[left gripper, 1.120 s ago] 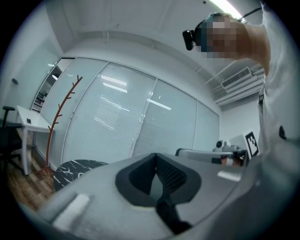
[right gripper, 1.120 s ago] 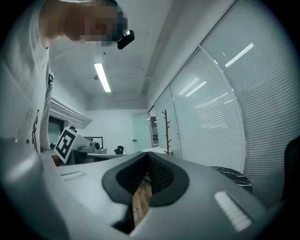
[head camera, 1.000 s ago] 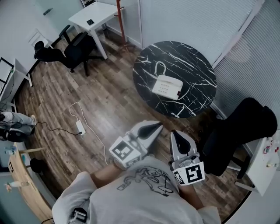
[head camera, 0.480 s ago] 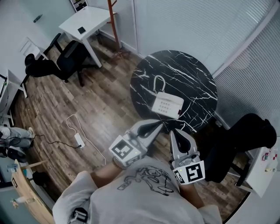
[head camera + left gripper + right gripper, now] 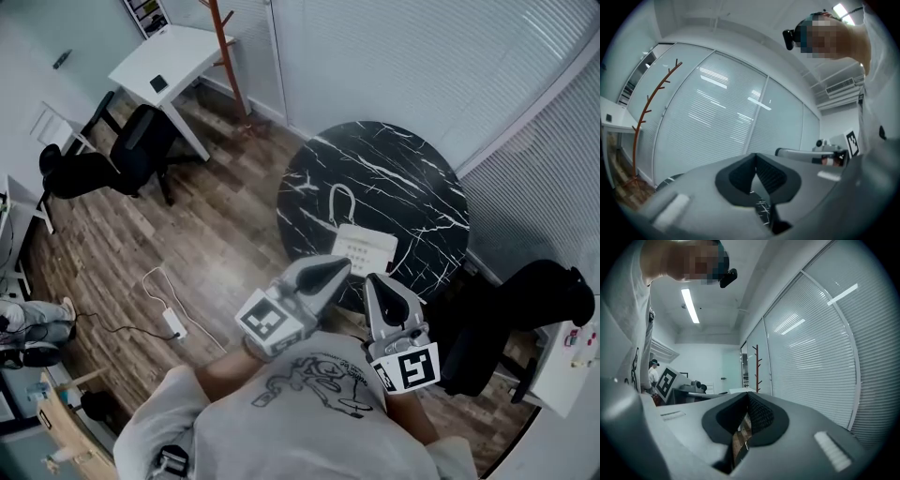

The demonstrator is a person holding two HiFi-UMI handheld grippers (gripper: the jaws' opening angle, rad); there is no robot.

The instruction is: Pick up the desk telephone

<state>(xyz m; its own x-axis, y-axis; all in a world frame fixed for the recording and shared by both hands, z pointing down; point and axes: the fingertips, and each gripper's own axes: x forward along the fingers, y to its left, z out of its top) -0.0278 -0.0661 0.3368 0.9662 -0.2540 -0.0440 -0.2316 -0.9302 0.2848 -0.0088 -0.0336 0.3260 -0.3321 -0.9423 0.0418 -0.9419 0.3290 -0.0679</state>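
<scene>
A white desk telephone (image 5: 367, 249) with a curled cord lies near the front edge of a round black marble table (image 5: 412, 183). In the head view my left gripper (image 5: 335, 268) is held level, its tips just short of the phone's near left corner. My right gripper (image 5: 377, 284) sits beside it, its tips at the table's near rim below the phone. Both are shut with nothing between the jaws. In the left gripper view the jaws (image 5: 757, 176) meet over a sliver of marble; in the right gripper view the jaws (image 5: 746, 420) meet over wood floor.
A black office chair (image 5: 511, 314) stands right of the table. Blinds-covered glass walls run behind it. A red coat stand (image 5: 225, 47), a white desk (image 5: 169, 66) and another black chair (image 5: 112, 164) are at the far left. A white power strip (image 5: 172, 323) lies on the wood floor.
The table and phone have come closer in the head view as both grippers advanced together toward them. Their tips now reach the table's near edge. Both stayed shut.
</scene>
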